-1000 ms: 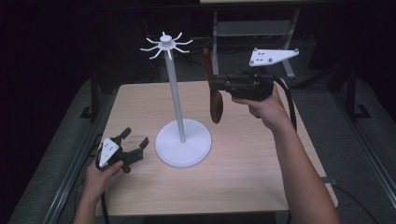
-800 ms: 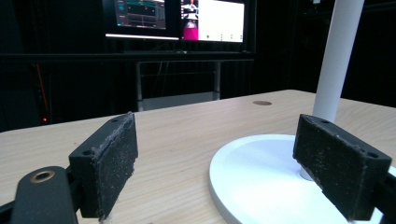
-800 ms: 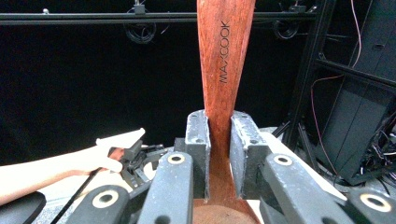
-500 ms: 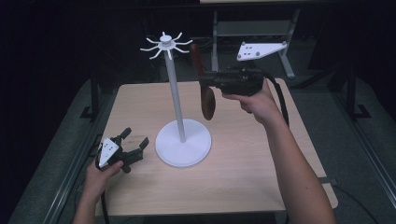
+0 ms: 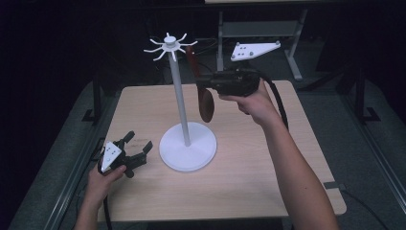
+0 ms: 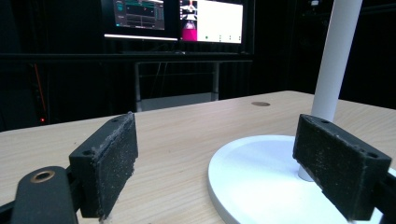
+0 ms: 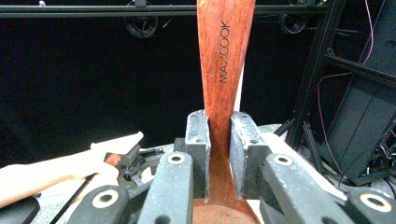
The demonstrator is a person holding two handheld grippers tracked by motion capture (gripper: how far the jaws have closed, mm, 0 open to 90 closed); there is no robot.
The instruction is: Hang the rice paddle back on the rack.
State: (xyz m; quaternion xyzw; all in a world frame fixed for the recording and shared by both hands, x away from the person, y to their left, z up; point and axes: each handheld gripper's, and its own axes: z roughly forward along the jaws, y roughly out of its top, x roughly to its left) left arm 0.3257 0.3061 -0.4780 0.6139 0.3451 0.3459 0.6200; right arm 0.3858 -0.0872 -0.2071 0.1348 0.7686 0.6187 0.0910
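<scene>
A white stand rises from a round base (image 5: pixel 187 146) on the wooden table (image 5: pixel 268 167); its thin pole (image 5: pixel 179 100) ends in a crown of hooks (image 5: pixel 168 45). My right gripper (image 5: pixel 203 85) hovers level just right of the pole, shut on a brown wooden spoon. The spoon's bowl (image 5: pixel 206 104) hangs down and its handle (image 5: pixel 192 60) points up beside the hooks. In the right gripper view the pads clamp the handle (image 7: pixel 225 56), marked MAYCOOK. My left gripper (image 5: pixel 139 143) rests on the table left of the base, open, with nothing between its pads (image 6: pixel 112 163).
A metal frame (image 5: pixel 258 28) stands behind the table in the dark. Lit monitors (image 6: pixel 177 21) sit far off in the left gripper view. The stand's base (image 6: pixel 261 177) lies close to the left gripper's right pad. The table's near half holds bare wood.
My right gripper has carried the spoon leftward and slightly up, closer to the stand's pole and hooks. The left gripper has stayed in place.
</scene>
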